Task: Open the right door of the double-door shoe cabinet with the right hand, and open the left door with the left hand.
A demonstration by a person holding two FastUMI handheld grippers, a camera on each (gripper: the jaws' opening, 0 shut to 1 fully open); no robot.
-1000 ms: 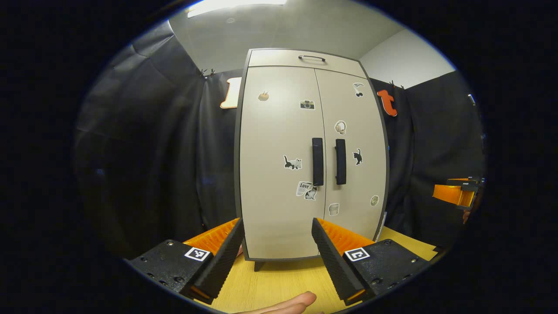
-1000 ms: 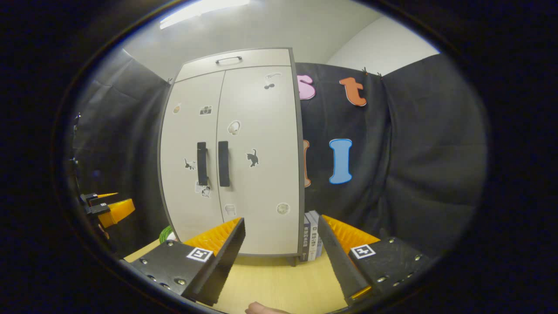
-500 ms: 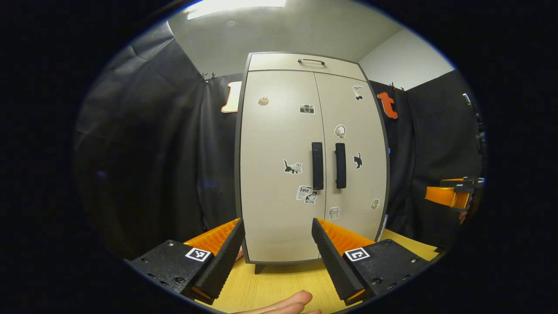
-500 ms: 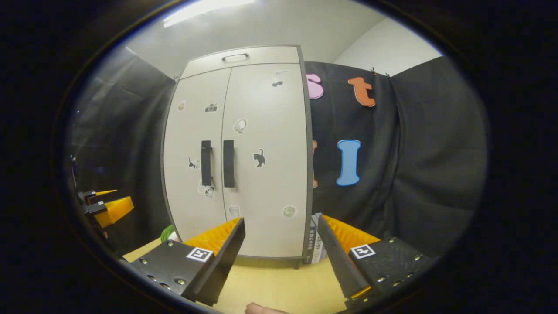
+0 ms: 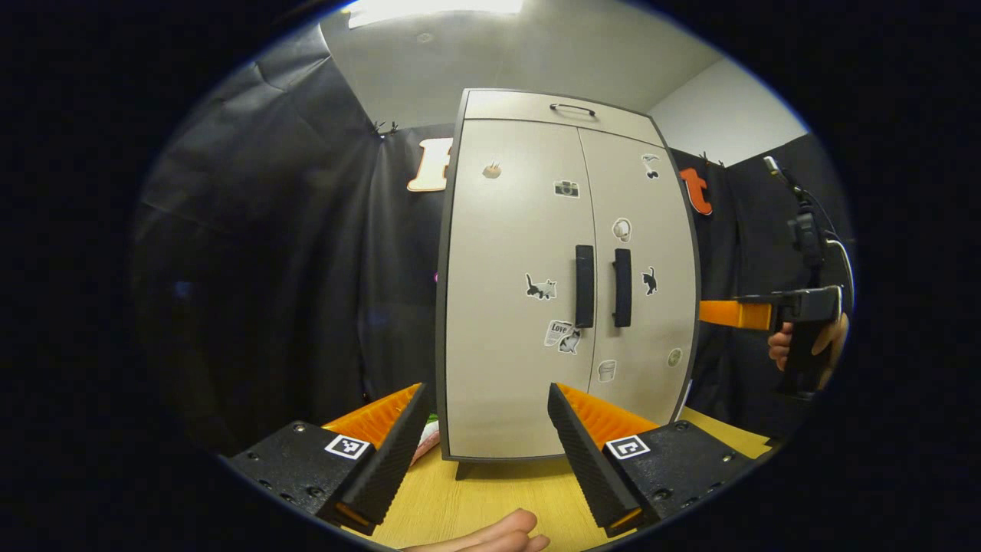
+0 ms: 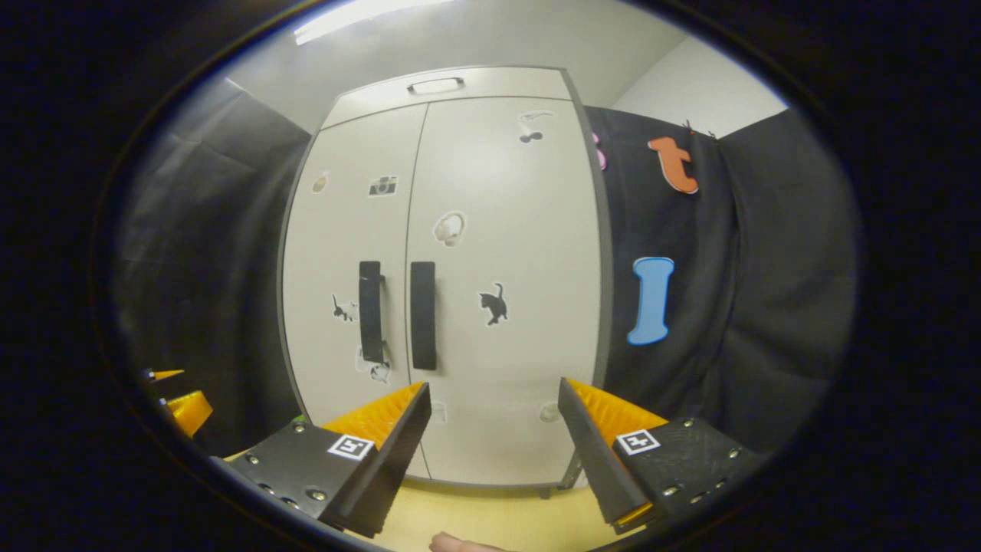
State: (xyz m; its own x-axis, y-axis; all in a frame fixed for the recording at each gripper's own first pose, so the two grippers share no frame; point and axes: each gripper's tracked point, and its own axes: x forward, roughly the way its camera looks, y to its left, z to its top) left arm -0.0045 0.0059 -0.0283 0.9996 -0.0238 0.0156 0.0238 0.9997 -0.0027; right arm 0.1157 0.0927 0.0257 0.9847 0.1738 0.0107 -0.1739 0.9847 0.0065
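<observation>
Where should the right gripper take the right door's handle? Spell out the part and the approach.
Grip the right door handle at its middle, coming straight from the front with the right gripper open. It is an upright bar, so one finger should pass each side, clear of the left door handle close beside it.

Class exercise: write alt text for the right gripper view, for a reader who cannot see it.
A pale double-door shoe cabinet stands shut on a wooden table, its two dark handles side by side. The right tool, open and empty, points at it from the foreground.
</observation>
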